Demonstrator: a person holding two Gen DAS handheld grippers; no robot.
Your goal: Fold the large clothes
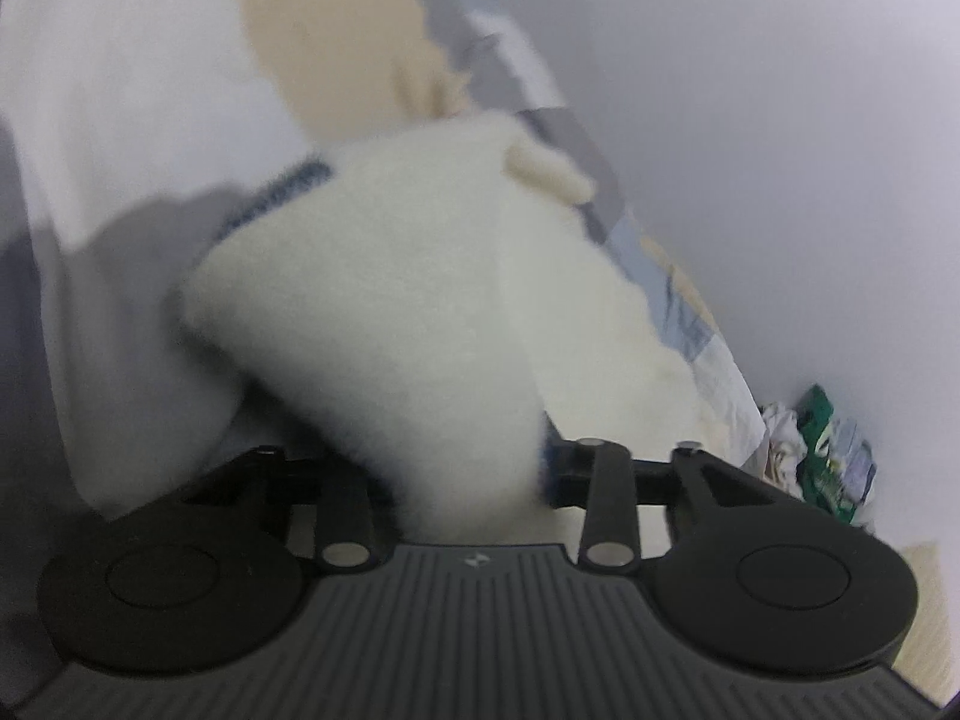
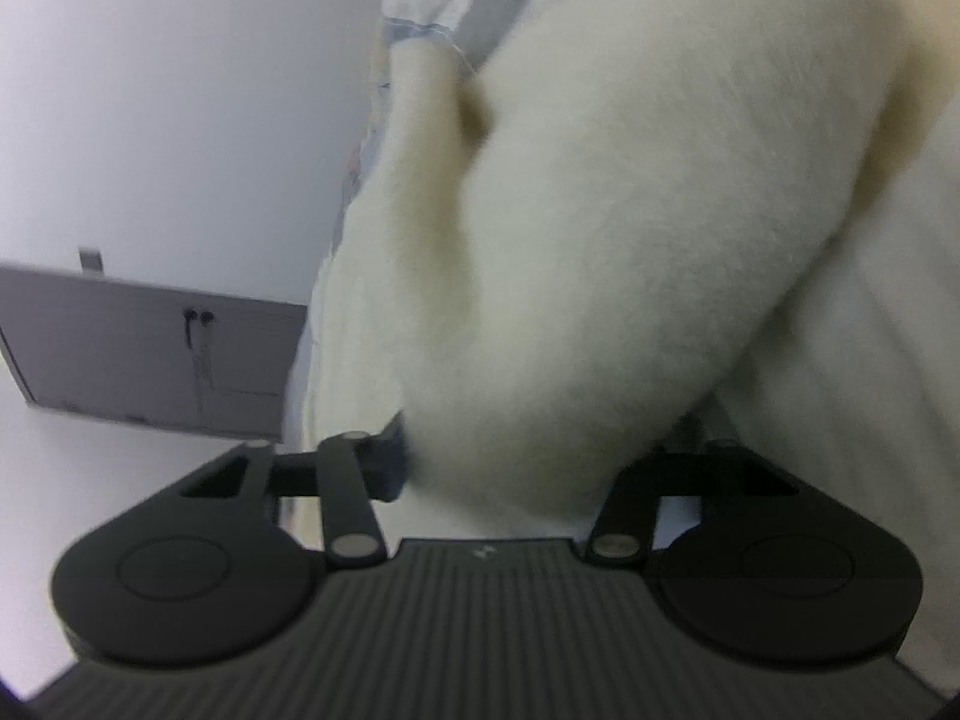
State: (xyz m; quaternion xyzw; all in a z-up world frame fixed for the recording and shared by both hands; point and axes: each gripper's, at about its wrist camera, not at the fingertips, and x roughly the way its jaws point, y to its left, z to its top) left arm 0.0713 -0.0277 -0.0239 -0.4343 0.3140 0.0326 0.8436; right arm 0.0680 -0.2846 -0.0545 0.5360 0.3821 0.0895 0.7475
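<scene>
Between the fingers of both grippers: one cream, fluffy garment, bunched up and blurred in both views.
Left gripper [image 1: 468, 468]: closed on a thick fold of the fleece garment [image 1: 384, 300]; the fabric fills the gap between its fingers and hides the pads.
Right gripper [image 2: 516, 468]: likewise clamped on a thick roll of the same garment [image 2: 600, 210], which swells out ahead of the fingers and covers most of that view.
Garment, left wrist view: it rises from the gripper as a pale wedge; a dark knitted trim [image 1: 276, 192] runs along its far edge.
Bedding [image 1: 120, 90]: white cloth with beige and grey-blue patches lies behind the garment.
Wall [image 1: 780, 150]: plain pale, on the right of the left wrist view.
Clutter [image 1: 822, 444]: a small heap of green and white items low against the wall, too blurred to name.
Cabinet [image 2: 150, 348]: grey, with a dark handle, seen at the left of the right wrist view.
</scene>
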